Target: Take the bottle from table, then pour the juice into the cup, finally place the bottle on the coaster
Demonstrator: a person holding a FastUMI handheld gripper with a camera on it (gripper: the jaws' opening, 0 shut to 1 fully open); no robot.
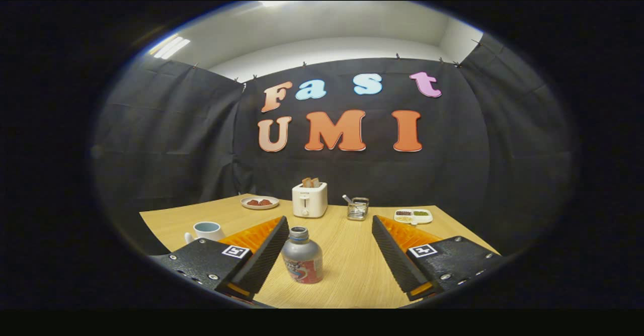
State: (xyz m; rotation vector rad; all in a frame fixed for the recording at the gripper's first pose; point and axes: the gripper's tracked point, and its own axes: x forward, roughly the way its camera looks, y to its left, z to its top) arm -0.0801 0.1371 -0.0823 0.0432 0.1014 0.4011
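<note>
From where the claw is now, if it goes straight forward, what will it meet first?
Probably the bottle, standing upright between the open claw's fingers, nearer the left one. Beyond it stands the toaster, though depth is hard to judge.

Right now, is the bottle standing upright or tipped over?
Upright: the bottle stands on its base on the table, neck pointing up, between the open gripper fingers, nearer the left one.

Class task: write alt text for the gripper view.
The open gripper frames an upright bottle, which stands nearer one finger on a wooden table. Beyond it are a cup, a toaster and small dishes.
</note>
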